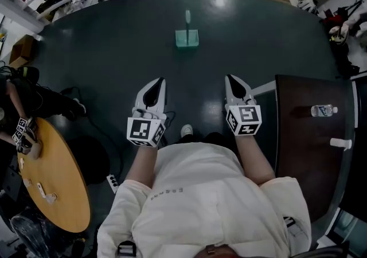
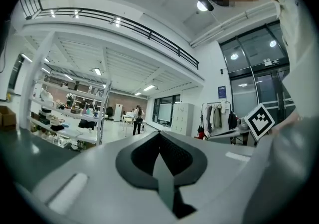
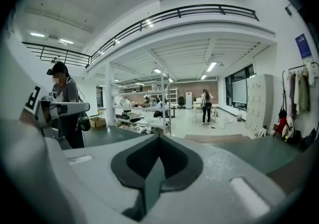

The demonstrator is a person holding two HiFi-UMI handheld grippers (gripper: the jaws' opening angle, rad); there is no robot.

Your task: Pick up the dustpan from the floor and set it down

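Dustpan (image 1: 187,38) first: there is only one, and it stands on the dark floor (image 1: 103,50) well ahead of you with its pan down and its handle upright, roughly on the line between your two grippers. Nothing touches it, so the pickup is not yet begun.

You hold your left gripper (image 1: 155,86) and your right gripper (image 1: 234,83) out in front of your body, side by side and well apart. They look parked this way simply because you have no reach on the dustpan from where you stand. In each gripper view the two jaws meet tip to tip, fully closed, with nothing between them. You will have to spread one pair before it can take the handle.

The count is two grippers, both empty, and two tables. The round wooden table (image 1: 60,194) is at your left, where another person's hand rests. The dark table (image 1: 304,153) is at your right and carries one bottle (image 1: 324,110) and one small white item (image 1: 341,143). Both tables stand beside your path rather than across it, so I judge the way to the dustpan to be unobstructed.
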